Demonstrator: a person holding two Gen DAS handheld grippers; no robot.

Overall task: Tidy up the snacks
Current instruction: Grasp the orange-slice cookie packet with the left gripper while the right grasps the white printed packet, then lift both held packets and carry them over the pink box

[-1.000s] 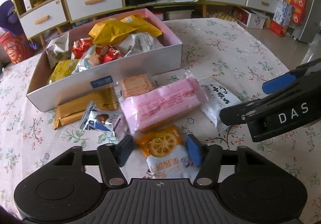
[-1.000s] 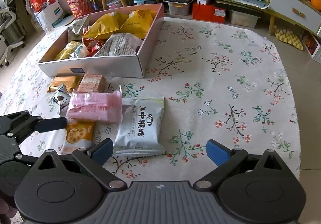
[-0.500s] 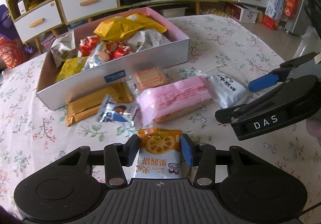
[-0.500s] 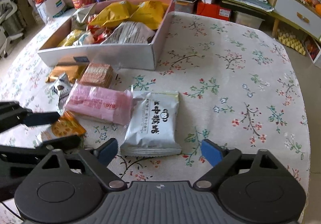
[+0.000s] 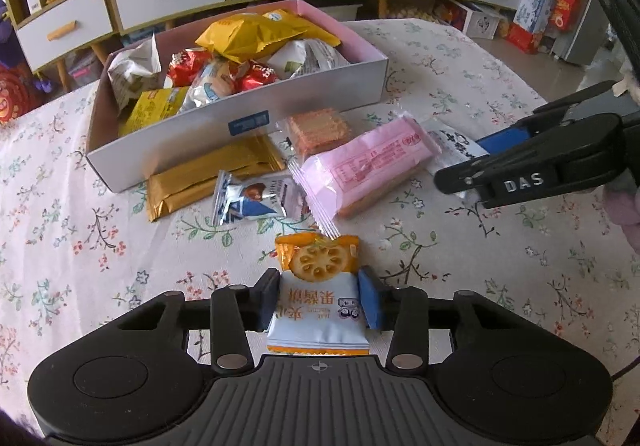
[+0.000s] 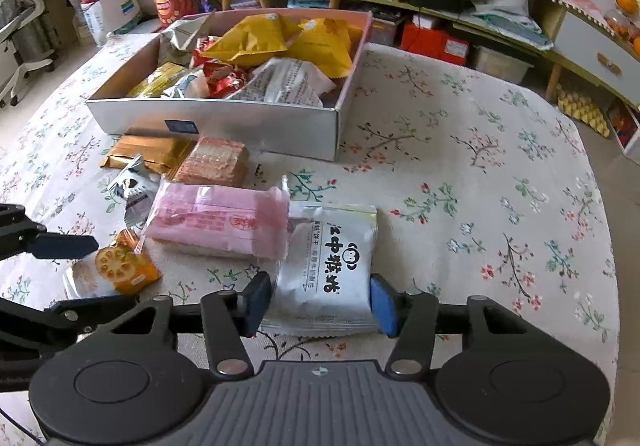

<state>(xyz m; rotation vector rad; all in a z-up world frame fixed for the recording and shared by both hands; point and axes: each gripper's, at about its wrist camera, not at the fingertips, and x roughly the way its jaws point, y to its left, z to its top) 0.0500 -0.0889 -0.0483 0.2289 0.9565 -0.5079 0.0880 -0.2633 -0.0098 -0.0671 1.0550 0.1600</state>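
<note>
The table with flowered cloth (image 6: 500, 166) carries the snack box (image 6: 256, 126) at 11 o'clock in the right wrist view, full of packets. The right gripper (image 6: 320, 304) is closing, both pads touching the silver packet (image 6: 332, 270). The left gripper (image 5: 320, 302) is closing on the orange biscuit packet (image 5: 318, 286), pads pressing its sides.

light: soft daylight, bright | shadows: faint | edges: fisheye-bent, dark corners | blur: perhaps slight
</note>
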